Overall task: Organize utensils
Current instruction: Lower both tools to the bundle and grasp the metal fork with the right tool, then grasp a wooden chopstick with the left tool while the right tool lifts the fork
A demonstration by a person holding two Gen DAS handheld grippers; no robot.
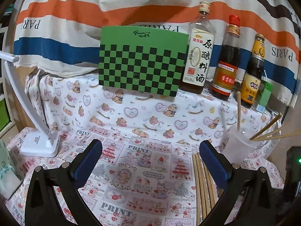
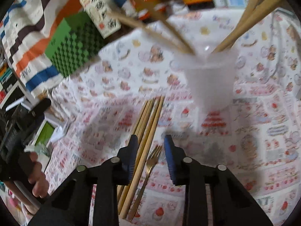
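Hovering my right claw (image 2: 149,150) half open and empty over the chopsticks (image 2: 148,124) and fork (image 2: 150,162), which run lengthwise straight ahead toward the cup (image 2: 210,79). My left claw (image 1: 150,150) hangs wide and empty, the chopsticks at its right.

chopsticks (image 2: 148,124): pale wood, smooth, matt | fork (image 2: 150,167): gold-toned metal, glossy | cup (image 2: 210,79): frosted translucent plastic | counter (image 1: 143,162): covered in printed cloth, matt | bottles (image 1: 227,60): glossy glass, paper labels | left gripper (image 1: 150,162): matt black plastic, ribbed blue pads (image 1: 88,162) | lamp (image 1: 39,143): white glossy plastic
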